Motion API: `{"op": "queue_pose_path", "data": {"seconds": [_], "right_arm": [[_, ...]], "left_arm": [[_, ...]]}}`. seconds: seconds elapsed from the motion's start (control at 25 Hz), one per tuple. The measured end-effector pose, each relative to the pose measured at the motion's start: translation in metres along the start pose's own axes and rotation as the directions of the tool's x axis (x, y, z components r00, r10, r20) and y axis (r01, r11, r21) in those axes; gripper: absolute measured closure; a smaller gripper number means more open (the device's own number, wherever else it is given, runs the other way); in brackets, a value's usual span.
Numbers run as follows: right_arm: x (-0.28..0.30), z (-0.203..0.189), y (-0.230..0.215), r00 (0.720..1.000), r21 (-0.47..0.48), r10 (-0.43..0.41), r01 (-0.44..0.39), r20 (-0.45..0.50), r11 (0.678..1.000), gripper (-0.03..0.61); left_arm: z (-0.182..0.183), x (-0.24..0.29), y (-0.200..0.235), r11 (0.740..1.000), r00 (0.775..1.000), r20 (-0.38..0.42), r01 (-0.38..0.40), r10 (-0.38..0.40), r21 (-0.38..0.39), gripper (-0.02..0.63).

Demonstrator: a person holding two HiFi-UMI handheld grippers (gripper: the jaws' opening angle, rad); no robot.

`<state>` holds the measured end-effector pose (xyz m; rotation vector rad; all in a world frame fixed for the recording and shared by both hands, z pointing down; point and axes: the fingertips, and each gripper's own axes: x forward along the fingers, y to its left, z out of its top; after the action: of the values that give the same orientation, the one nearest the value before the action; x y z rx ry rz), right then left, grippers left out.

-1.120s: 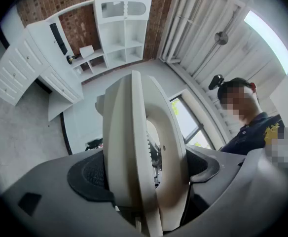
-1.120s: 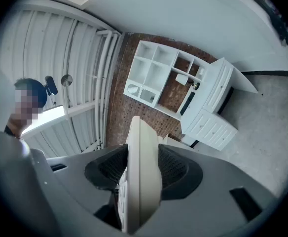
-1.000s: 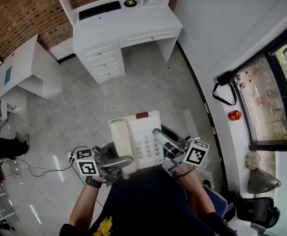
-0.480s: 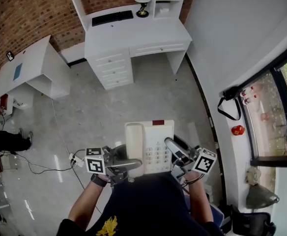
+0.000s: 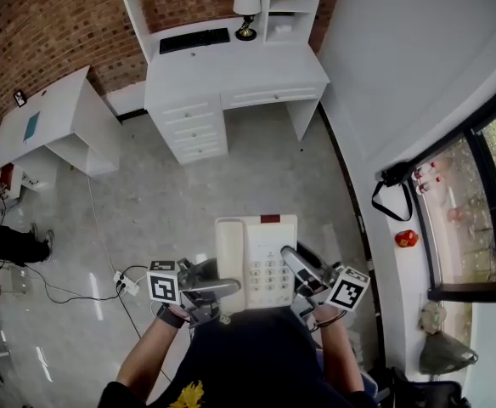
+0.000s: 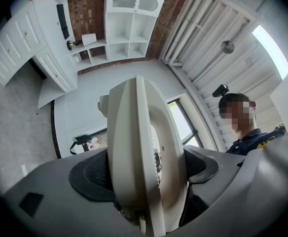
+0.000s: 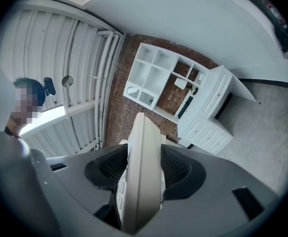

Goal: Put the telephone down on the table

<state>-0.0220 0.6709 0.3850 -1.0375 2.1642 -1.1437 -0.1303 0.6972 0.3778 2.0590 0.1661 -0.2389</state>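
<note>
We count one cream plastic push-button telephone, two grey two-jaw tools, namely the left gripper and the right gripper, two white desks, the drawered desk and the plain desk, one white-shaded table lamp, one flat black keyboard and one small round red object.

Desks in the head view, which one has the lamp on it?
The desk with drawers against the brick wall: the lamp stands beside a keyboard. The plain table left of it has no lamp.
</note>
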Motion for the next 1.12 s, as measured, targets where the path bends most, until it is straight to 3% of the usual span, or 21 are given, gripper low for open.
{"op": "queue_pose_path", "data": {"seconds": [0.4,0.64,0.88,1.12], "right_arm": [[-0.039,0.05,-0.028,0.998,-0.004,0.047,-0.047,-0.028,0.999,0.391],[-0.029,0.064,-0.047,0.998,0.024,0.05,-0.049,-0.023,0.998,0.39],[0.018,0.078,-0.071,0.996,-0.004,0.028,-0.029,-0.081,1.0,0.344],[0.085,0.127,-0.102,0.999,0.023,0.004,-0.003,-0.046,1.0,0.356]], "left_arm": [[-0.008,0.069,0.012,1.0,0.998,0.06,-0.015,0.014,0.027,0.192],[0.006,0.077,0.03,0.999,0.998,0.054,-0.032,0.031,0.015,0.192],[0.05,0.084,0.062,0.997,0.999,0.012,-0.045,0.044,0.06,0.192],[0.132,0.086,0.106,0.999,1.0,-0.004,-0.006,0.006,0.048,0.193]]}}
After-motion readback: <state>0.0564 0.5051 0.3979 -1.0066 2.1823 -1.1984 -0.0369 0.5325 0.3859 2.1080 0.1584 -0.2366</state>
